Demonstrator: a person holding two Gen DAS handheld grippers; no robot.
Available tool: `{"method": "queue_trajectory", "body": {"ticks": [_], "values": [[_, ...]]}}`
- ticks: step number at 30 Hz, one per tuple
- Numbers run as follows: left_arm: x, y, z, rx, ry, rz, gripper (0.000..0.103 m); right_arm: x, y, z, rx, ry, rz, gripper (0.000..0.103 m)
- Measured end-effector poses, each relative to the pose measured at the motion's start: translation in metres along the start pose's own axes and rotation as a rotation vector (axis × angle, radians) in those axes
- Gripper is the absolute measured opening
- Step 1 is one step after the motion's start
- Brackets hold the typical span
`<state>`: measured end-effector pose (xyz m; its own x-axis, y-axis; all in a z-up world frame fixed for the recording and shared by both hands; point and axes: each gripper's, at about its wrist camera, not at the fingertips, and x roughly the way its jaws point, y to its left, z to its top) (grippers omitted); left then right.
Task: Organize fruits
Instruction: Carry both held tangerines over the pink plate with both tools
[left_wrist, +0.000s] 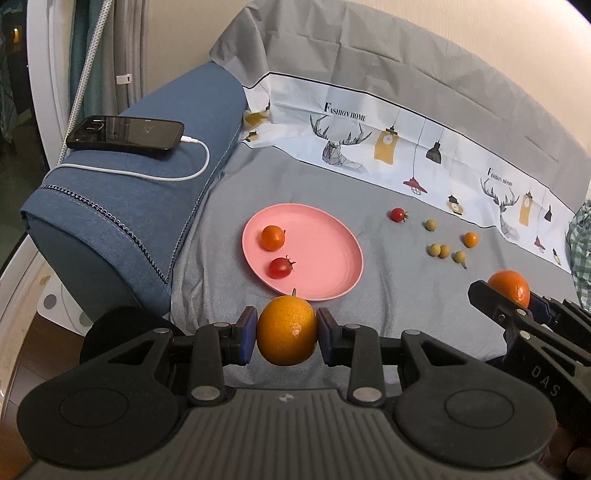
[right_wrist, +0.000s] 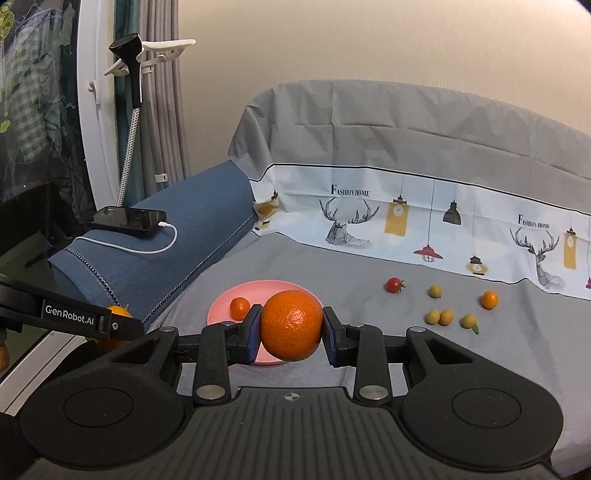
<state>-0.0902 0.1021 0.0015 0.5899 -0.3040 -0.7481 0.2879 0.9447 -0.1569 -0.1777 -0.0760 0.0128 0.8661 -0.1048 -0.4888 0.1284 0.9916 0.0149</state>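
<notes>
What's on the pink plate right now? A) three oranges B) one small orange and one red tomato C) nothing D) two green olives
B: the left wrist view shows a small orange and a red tomato lying on the pink plate.

The left gripper (left_wrist: 286, 331) points forward and slightly down, its jaws closed from both sides on a yellow-orange citrus fruit (left_wrist: 286, 330), blue pads (left_wrist: 249, 329) pressed to its flanks. The right gripper (right_wrist: 291, 326) sits level beside it, jaws clamped on a deeper orange mandarin (right_wrist: 292, 325). In the left wrist view the right gripper enters from the right edge.
</notes>
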Motion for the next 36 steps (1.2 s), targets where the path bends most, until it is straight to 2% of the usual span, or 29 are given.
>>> {"method": "queue_trajectory", "body": {"ticks": [36], "values": [[0.030,0.007,0.006,-0.025,0.061,-0.006,0.038,0.024,-0.009,-0.009,0.025,0.071,-0.006,0.035]]}}
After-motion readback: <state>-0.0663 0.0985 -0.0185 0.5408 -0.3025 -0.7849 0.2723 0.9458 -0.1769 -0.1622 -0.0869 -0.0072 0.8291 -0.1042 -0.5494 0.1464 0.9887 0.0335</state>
